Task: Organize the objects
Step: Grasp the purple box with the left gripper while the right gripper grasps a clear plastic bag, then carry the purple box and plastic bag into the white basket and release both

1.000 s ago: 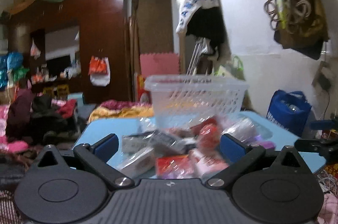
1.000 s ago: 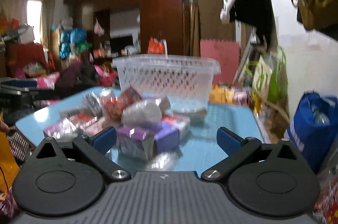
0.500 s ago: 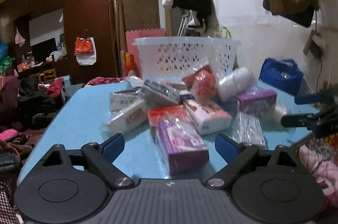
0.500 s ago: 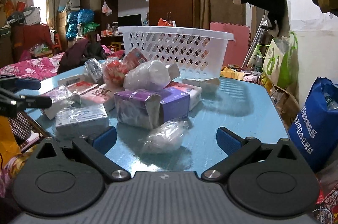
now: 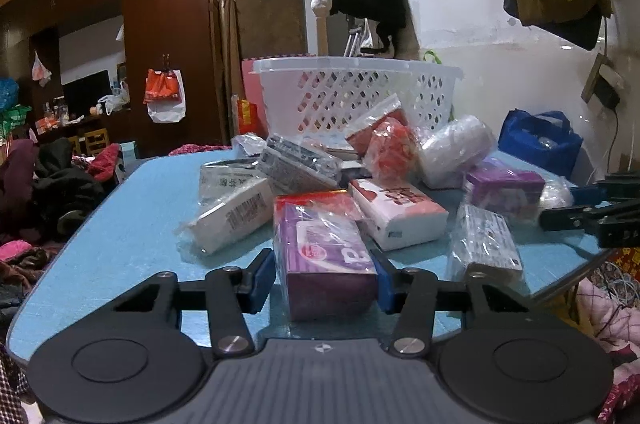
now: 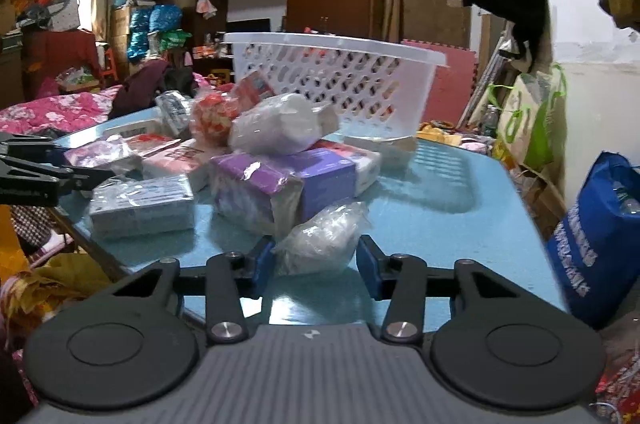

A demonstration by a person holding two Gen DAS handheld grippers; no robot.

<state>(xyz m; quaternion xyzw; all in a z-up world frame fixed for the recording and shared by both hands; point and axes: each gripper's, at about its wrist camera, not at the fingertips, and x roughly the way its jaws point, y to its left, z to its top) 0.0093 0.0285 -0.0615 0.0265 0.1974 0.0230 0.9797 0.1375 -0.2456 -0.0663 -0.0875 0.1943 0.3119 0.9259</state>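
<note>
Desk [image 5: 132,224]: matt blue top, showing a fine texture. Purple box [image 5: 324,256]: card, glinting under glossy clear film. Basket [image 5: 352,91], at 12 o'clock: white perforated plastic. Small bag [image 6: 320,240]: crinkling clear plastic. Wardrobe [image 5: 168,35]: gleaming dark varnished wood.

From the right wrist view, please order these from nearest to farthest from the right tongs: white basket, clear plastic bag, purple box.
1. clear plastic bag, between the right tongs.
2. purple box, just behind it.
3. white basket, far end of the table.
</note>
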